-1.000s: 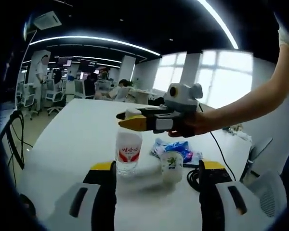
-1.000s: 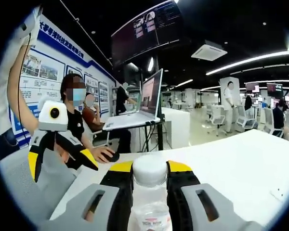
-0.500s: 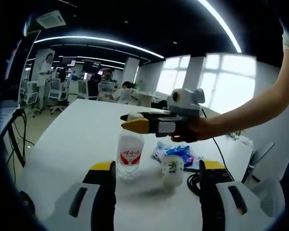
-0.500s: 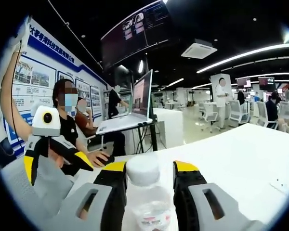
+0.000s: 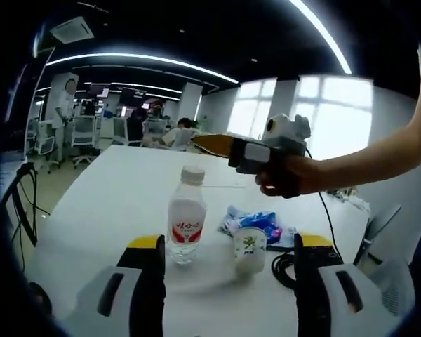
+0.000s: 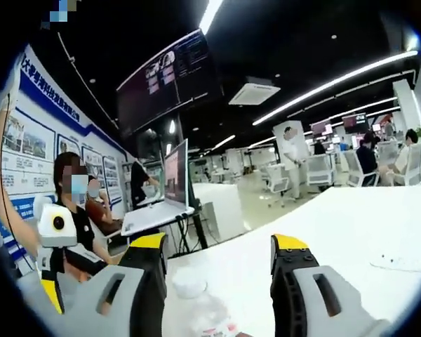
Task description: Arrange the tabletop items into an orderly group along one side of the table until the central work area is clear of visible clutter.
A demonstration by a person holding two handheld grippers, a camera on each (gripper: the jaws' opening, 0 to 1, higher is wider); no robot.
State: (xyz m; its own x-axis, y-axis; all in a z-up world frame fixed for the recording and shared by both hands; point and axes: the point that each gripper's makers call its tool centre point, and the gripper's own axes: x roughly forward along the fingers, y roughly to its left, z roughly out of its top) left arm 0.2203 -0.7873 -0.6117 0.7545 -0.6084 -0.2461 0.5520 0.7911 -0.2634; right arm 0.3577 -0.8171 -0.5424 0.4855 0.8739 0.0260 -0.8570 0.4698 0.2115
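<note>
A clear water bottle [image 5: 186, 219] with a white cap and red label stands upright on the white table [image 5: 105, 203]. Right of it are a small white paper cup [image 5: 250, 246] and, behind that, a blue snack packet [image 5: 258, 222]. My left gripper [image 5: 229, 241] stands open in front of the bottle and cup, holding nothing. My right gripper [image 5: 214, 144], held by a hand, hovers just above and behind the bottle cap. In the right gripper view my right gripper [image 6: 219, 243] is open, with the bottle's cap [image 6: 189, 283] low between its jaws, untouched. My left gripper [image 6: 56, 281] shows at lower left.
A black cable [image 5: 283, 261] coils right of the cup. An open laptop [image 6: 161, 200] sits on a stand past the table's end, with seated people [image 6: 77, 210] near it. The white table [image 6: 351, 225] stretches far and bare; office chairs and desks lie beyond.
My right gripper opened, let go of the bottle's neck and rose above the cap. The bottle now stands free on the table. The left gripper barely moved.
</note>
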